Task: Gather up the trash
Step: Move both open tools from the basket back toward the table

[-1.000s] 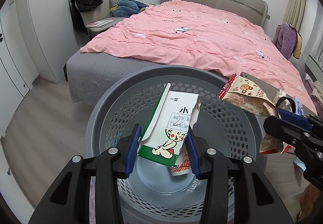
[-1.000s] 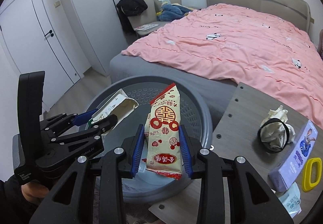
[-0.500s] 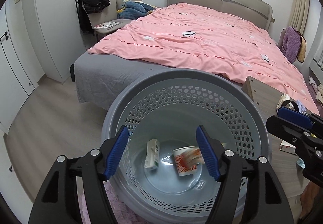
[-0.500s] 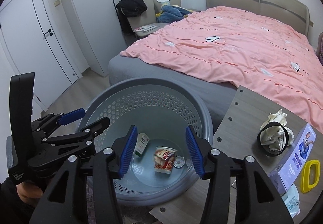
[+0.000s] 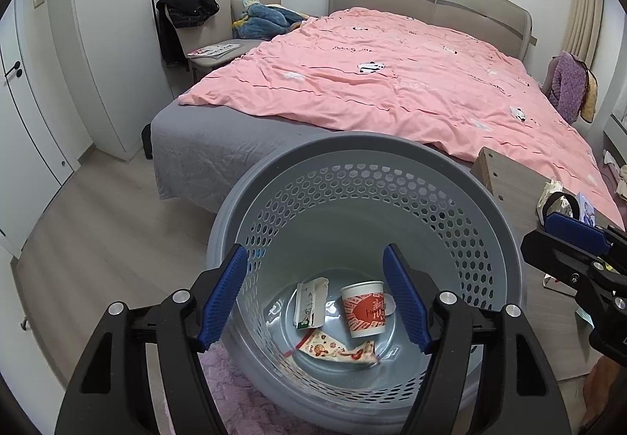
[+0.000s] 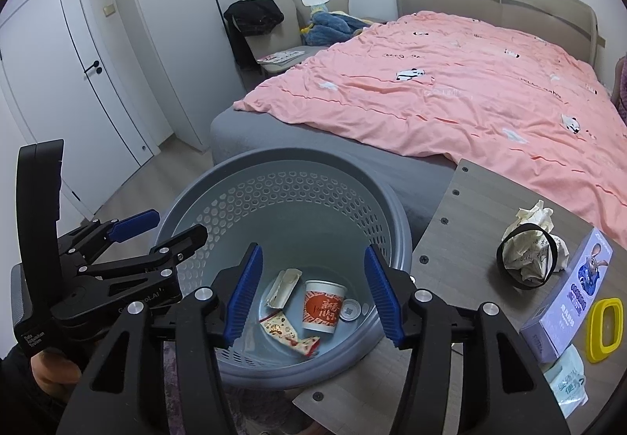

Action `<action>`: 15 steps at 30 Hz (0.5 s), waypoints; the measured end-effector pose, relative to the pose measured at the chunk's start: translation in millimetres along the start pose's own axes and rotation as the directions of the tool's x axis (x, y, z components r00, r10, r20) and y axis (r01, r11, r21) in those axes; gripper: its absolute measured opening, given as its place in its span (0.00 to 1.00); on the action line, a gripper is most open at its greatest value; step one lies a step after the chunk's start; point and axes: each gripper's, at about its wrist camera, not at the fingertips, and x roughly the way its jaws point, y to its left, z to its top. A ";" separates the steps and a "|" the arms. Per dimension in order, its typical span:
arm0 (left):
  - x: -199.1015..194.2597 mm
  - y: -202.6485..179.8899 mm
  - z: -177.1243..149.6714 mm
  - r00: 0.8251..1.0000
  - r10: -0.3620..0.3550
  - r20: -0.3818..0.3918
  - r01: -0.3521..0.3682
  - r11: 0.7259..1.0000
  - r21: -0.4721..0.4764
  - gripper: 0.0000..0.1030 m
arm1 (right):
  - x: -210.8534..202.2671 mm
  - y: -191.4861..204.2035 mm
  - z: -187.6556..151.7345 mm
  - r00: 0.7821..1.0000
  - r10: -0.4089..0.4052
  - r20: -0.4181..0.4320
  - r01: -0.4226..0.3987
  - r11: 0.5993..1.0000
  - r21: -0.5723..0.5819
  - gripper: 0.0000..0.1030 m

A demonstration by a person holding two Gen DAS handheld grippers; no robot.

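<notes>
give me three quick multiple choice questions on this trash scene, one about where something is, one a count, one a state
1. Where is the crumpled paper?
A. in the basket
B. on the side table
C. on the bed

2. How many pieces of trash lie in the basket beside the small round lid?
A. one
B. three
C. five

3. How are the two grippers?
A. both open and empty
B. both shut on wrappers
C. only the left holds something

Answers:
1 B: it sits on the grey side table.
2 B: milk carton, paper cup, snack wrapper.
3 A: left gripper and right gripper jaws stand apart, nothing between.
</notes>
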 end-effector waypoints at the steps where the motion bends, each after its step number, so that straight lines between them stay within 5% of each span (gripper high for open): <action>1: -0.9 0.0 -0.4 1.000 0.001 0.001 -0.001 1.000 0.001 0.67 | -0.8 0.4 -0.6 1.000 0.000 0.002 0.000 1.000 0.001 0.54; 15: -12.4 -5.6 -6.3 1.000 0.003 0.009 -0.003 1.000 0.013 0.70 | -14.9 -7.4 -12.4 1.000 -0.008 0.018 0.007 1.000 0.023 0.59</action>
